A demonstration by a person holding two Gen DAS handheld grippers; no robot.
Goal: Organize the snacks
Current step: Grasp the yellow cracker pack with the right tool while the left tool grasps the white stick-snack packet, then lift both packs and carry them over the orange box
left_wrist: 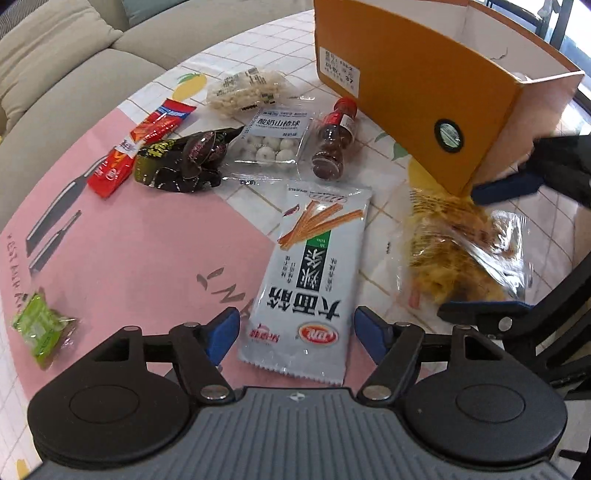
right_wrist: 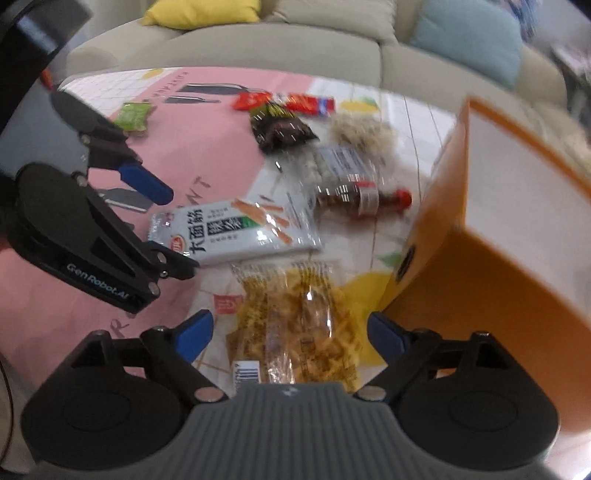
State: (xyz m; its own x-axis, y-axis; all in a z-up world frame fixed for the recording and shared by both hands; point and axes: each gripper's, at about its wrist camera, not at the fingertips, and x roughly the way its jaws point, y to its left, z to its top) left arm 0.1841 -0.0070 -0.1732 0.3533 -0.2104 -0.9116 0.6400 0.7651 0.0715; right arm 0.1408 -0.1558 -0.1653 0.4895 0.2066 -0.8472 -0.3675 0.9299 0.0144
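**A:** Where do our tongs stand?

**B:** Our left tongs (left_wrist: 293, 332) are spread wide, low over the worktop (left_wrist: 147, 240), with the near end of the white spicy-strip packet (left_wrist: 310, 280) lying between the blue fingertips (left_wrist: 221, 332). We cannot tell whether they touch it. Our right tongs (right_wrist: 290, 336) are wide as well, straddling the clear bag of yellow crisps (right_wrist: 299, 325), which lies flat just beside the orange box (right_wrist: 480, 258).

**A:** And the box itself?

**B:** It stands open on the worktop at the right side, white inside, with a round hole in its short end. In the left view the clear bag of yellow crisps (left_wrist: 461, 254) sits right at the foot of the orange box (left_wrist: 413, 96), between the blue tips of the right tongs (left_wrist: 495, 251).

**A:** The other snacks?

**B:** All out on the worktop. Beyond the white packet we see a small brown bottle with a red cap (left_wrist: 334, 138) lying on its side, near the box. Just beside it is a clear pouch of white balls (left_wrist: 275, 136), and farther back a bag of pale puffed pieces (left_wrist: 245, 90). Left of those lie a dark crinkled wrapper (left_wrist: 184, 162) and a red stick packet (left_wrist: 138, 146), touching each other. A small green packet (left_wrist: 42, 328) lies well apart, near the left edge of the pink cloth.

**A:** Behind the worktop?

**B:** A beige sofa (right_wrist: 332, 48) with a yellow cushion (right_wrist: 203, 11) and a pale blue one (right_wrist: 469, 33).
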